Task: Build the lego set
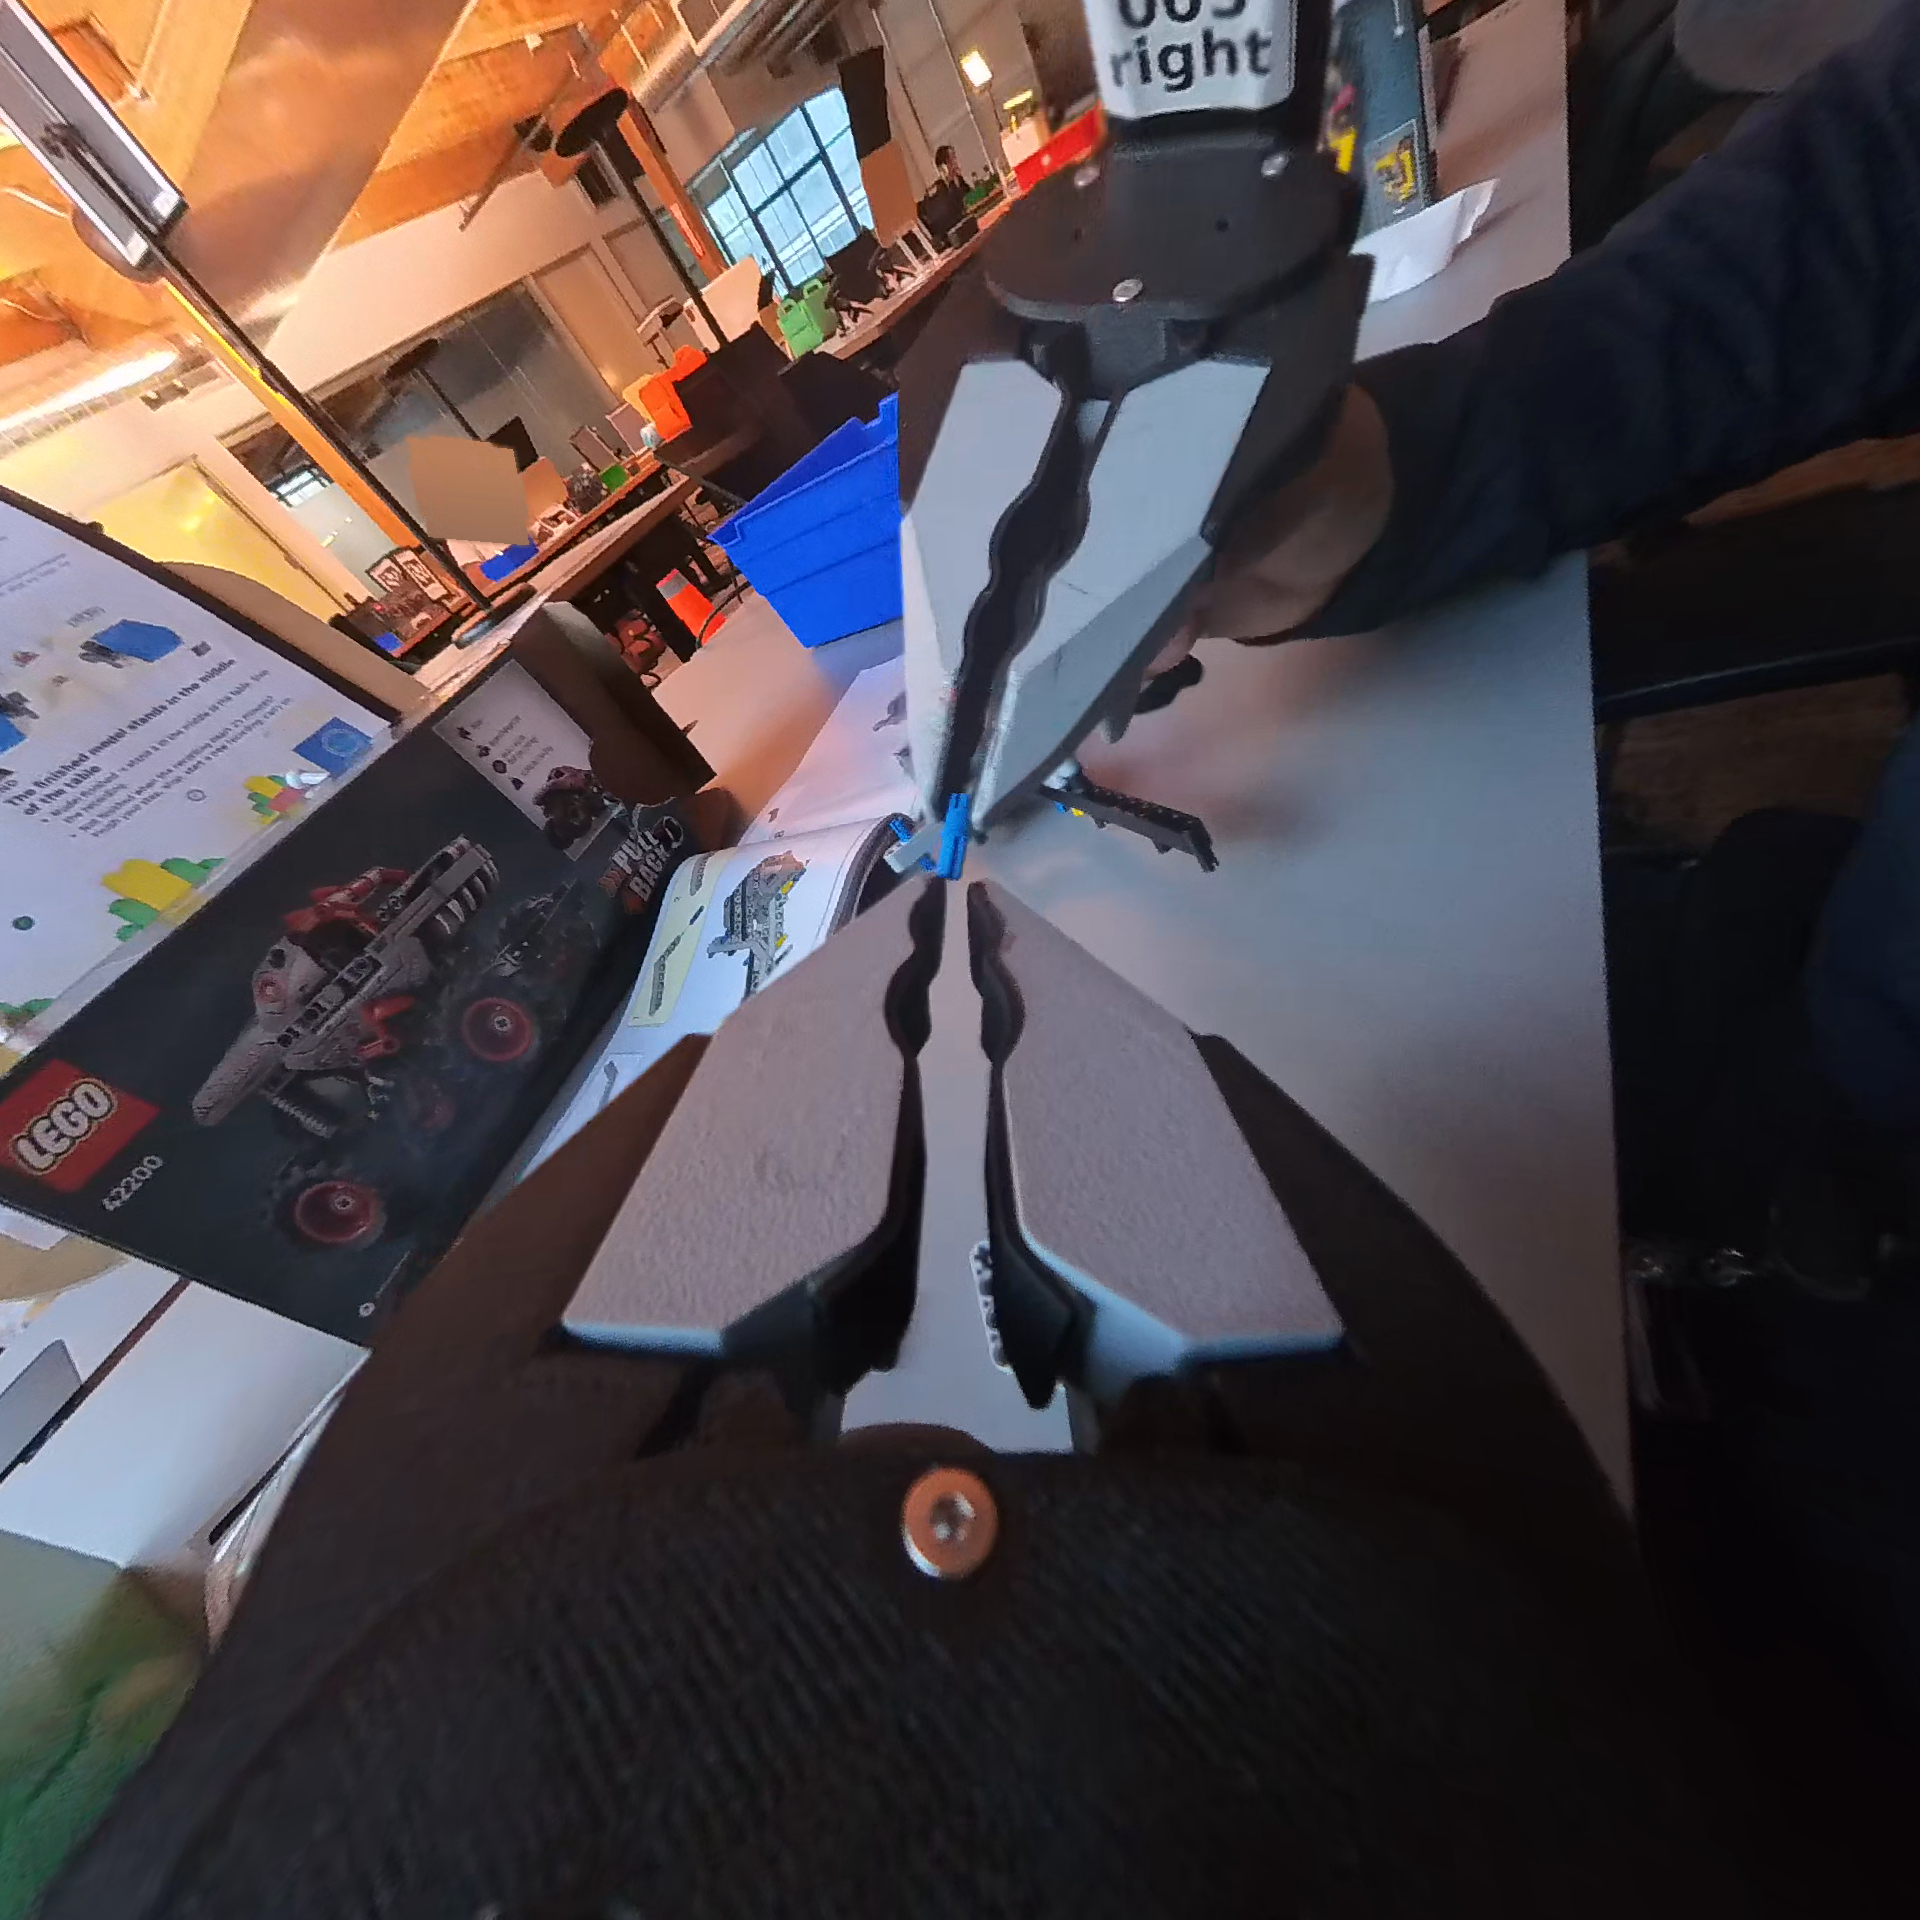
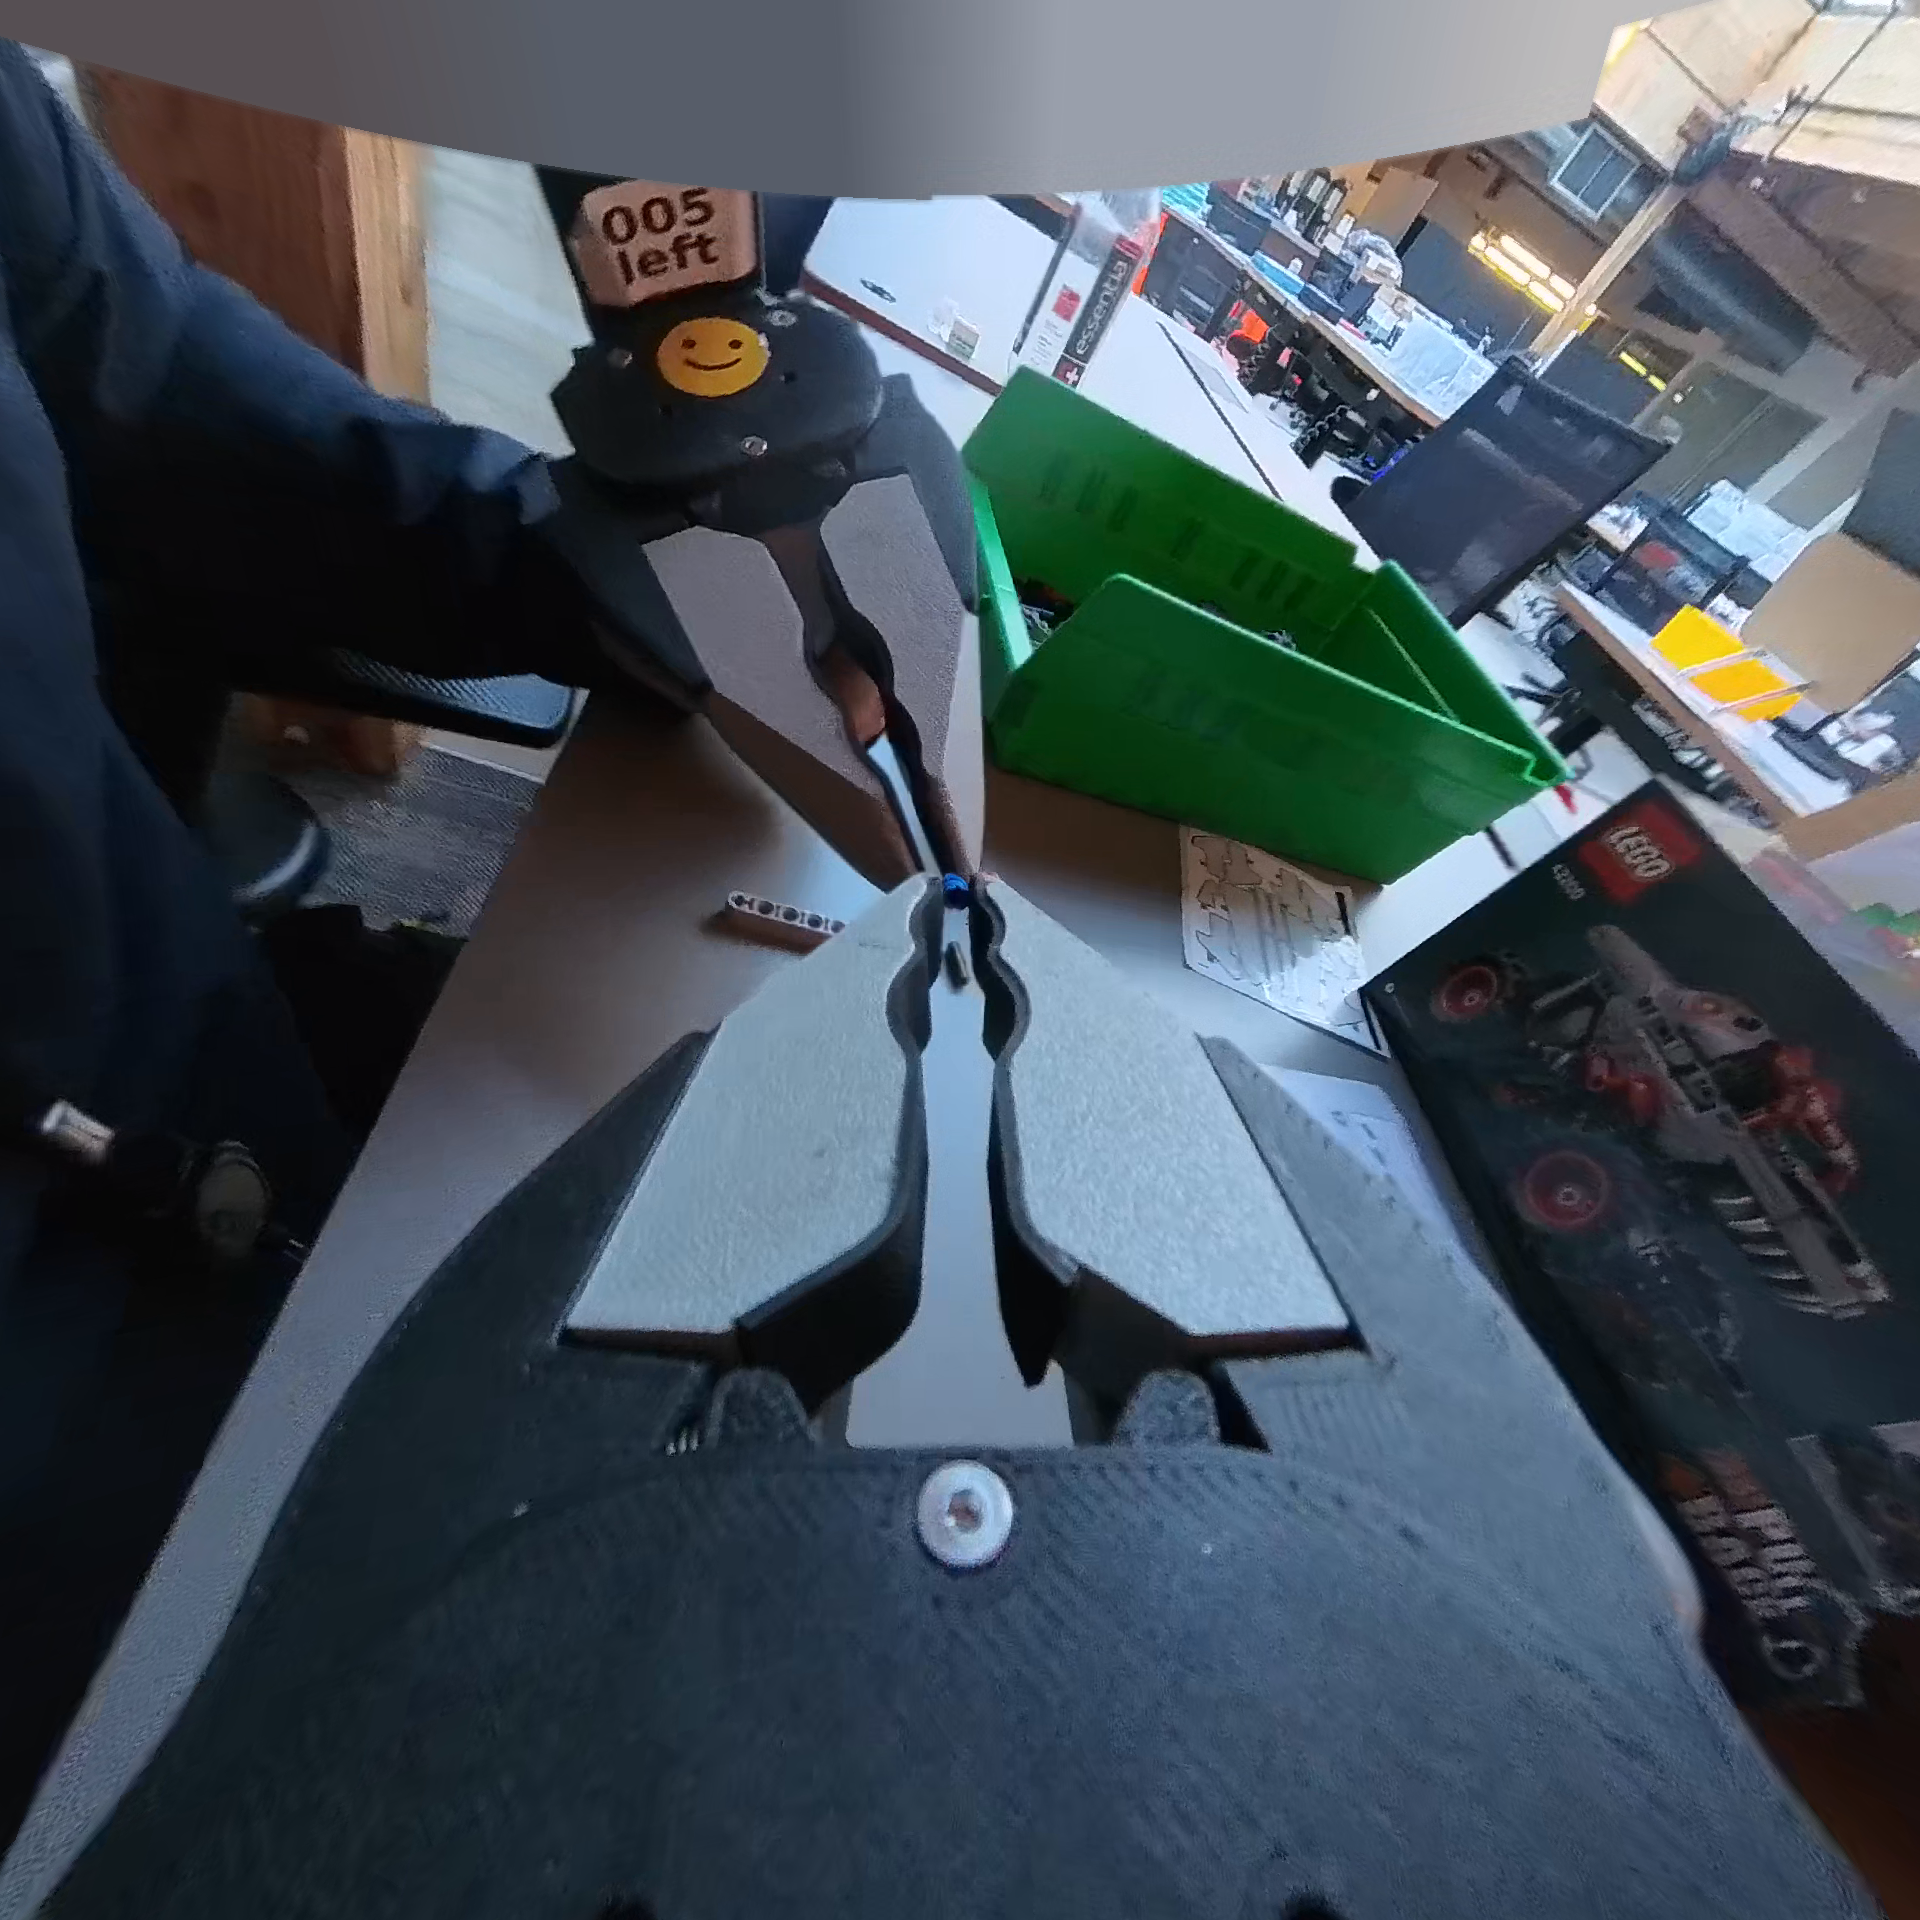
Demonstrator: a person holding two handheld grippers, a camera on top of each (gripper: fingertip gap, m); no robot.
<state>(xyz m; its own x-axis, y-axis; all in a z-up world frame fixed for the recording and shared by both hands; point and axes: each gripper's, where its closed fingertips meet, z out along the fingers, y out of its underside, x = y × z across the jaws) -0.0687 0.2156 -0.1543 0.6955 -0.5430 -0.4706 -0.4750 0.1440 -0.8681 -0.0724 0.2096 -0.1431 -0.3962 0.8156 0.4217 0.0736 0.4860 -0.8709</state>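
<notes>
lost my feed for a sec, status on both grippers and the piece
Right gripper shut on small blue pin. Left gripper nearly closed, empty, tips at the pin. Nothing between them.

Plenty of print here, none of it repeated. A white label (image 1: pixel 1195 52) with dark characters sits on the right gripper (image 1: pixel 961 821) body, partly cut off by the frame. The left gripper (image 2: pixel 951 873) carries a similar label (image 2: pixel 665 244), and just under it a yellow smiley sticker (image 2: pixel 713 356). The dark set box (image 1: pixel 343 997) shows a red logo square (image 1: pixel 73 1122), a small white number below it, and slanted title lettering near its far corner. Behind it stands a white printed sheet (image 1: pixel 125 727) with a bold heading and fine lines. The open booklet (image 1: pixel 727 925) has marks too small to read. The tall box (image 2: pixel 1091 301) has lettering down its side.
</notes>
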